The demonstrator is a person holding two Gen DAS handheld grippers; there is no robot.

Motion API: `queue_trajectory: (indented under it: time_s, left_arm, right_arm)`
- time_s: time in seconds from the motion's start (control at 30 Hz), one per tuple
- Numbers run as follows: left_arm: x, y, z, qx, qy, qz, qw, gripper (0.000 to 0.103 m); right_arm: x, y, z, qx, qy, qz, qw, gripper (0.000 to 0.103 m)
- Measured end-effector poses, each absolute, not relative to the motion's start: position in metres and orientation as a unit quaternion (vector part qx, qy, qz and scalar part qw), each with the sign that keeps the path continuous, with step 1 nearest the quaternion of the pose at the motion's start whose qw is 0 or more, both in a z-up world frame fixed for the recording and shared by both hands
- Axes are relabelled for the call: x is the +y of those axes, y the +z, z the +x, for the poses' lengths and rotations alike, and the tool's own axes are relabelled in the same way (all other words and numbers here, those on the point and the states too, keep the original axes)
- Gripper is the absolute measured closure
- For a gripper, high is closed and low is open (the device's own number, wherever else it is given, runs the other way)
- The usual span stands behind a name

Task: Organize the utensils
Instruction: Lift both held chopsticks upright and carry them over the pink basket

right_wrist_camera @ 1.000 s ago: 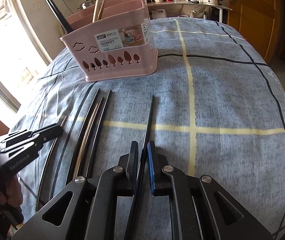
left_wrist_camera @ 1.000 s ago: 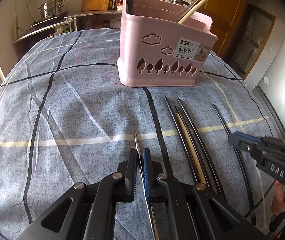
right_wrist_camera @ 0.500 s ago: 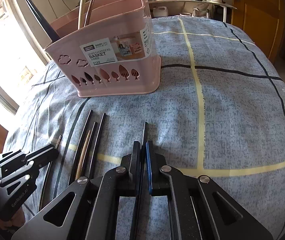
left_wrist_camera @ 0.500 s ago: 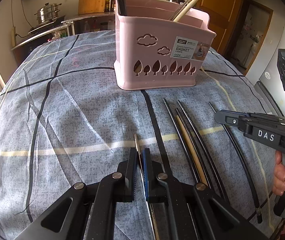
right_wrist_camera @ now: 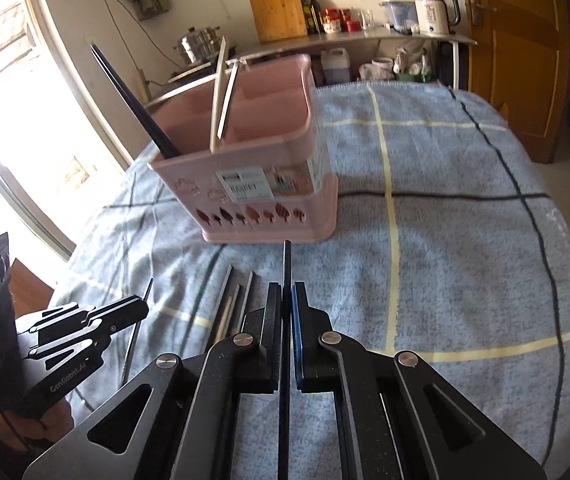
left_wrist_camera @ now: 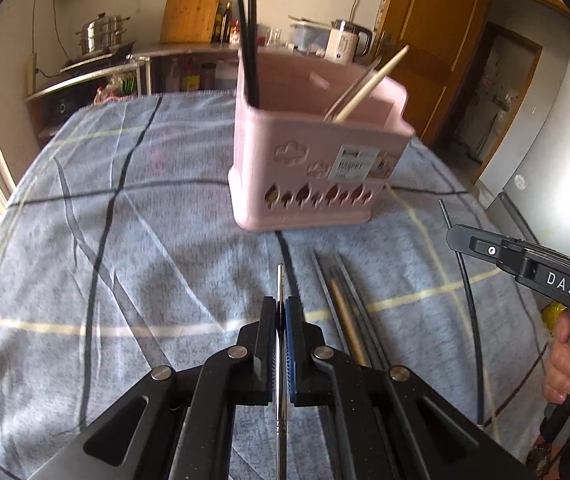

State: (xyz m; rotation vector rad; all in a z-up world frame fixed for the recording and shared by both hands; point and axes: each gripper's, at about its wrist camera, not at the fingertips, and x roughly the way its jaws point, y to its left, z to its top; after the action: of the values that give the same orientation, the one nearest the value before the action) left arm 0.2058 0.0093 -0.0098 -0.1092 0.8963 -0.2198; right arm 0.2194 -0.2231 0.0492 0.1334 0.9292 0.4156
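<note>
My left gripper is shut on a thin metal chopstick, held above the blue checked cloth. My right gripper is shut on a black chopstick, also lifted; the left wrist view shows it as a right gripper with its black chopstick. The pink basket stands ahead, with black chopsticks in its left compartment and pale ones in its right. A few black chopsticks and a wooden one lie on the cloth between the grippers.
Behind the table runs a counter with a steel pot, a wooden cutting board, bottles and a white kettle. A wooden door is at the right. A person's hand grips the right tool's handle.
Both grippers have risen, lifting their chopsticks off the cloth. The right gripper's jaws closed fully on the black chopstick. The basket now sits lower and nearer in both views.
</note>
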Motion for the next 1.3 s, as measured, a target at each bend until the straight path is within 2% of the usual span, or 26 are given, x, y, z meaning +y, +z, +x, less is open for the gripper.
queue_trajectory:
  time_s: [0.33,0.57,1.3]
  left_arm:
    - [0.019,0.054,0.199,0.378,-0.119,-0.063,0.916,0.099]
    - [0.019,0.085,0.194,0.352,-0.124,-0.056,0.926,0.099]
    - [0.025,0.111,0.187,0.342,-0.134,-0.062,0.928,0.100]
  right_arm:
    - [-0.232,0.115,0.204,0.371,0.207,0.068,0.903,0.098]
    - [-0.238,0.140,0.198,0.343,0.207,0.069,0.914,0.098]
    - [-0.234,0.165,0.182,0.314,0.222,0.061,0.921,0.098]
